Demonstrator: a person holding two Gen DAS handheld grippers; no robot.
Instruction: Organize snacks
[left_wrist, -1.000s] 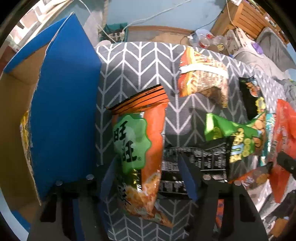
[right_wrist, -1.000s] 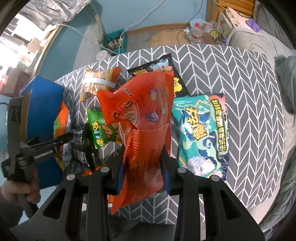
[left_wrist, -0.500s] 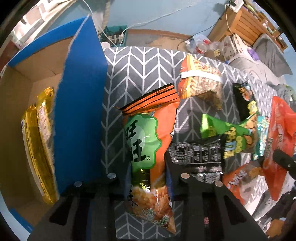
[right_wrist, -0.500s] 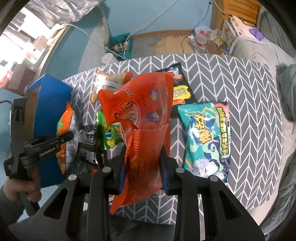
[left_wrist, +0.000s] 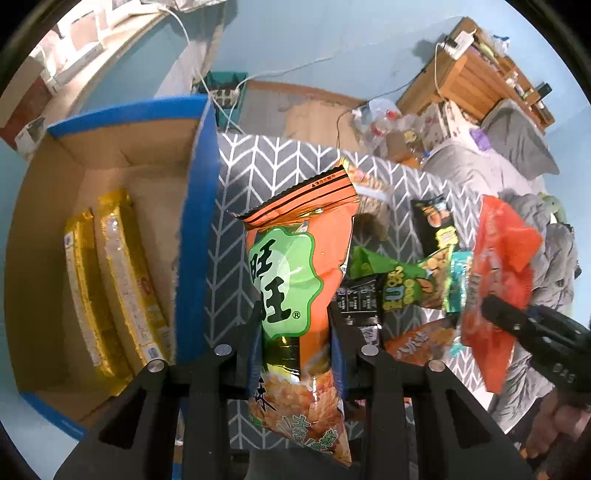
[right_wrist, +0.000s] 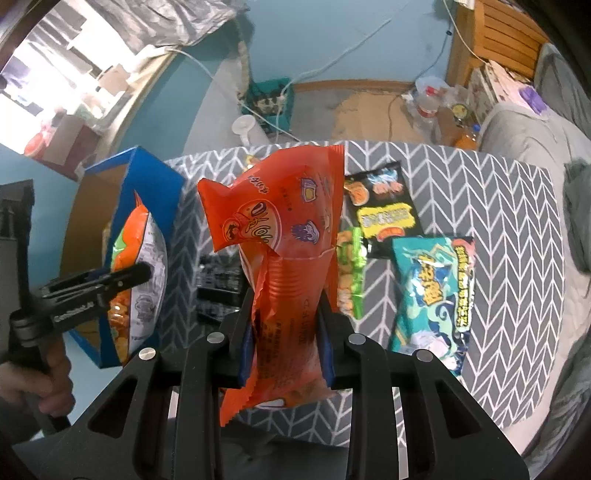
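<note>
My left fingers (left_wrist: 295, 343) pinch orange-green bag (left_wrist: 295, 280), lifted just right of blue box (left_wrist: 195, 236). Right fingers (right_wrist: 284, 332) pinch red bag (right_wrist: 280, 236) above surface (right_wrist: 480, 192). Risk: slick foil slips, or bag snags on box wall.

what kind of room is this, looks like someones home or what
Most likely a lived-in bedroom at home: a bed with grey bedding beside the cloth-covered table, a wooden shelf unit, and a power strip with cables on the floor.
</note>
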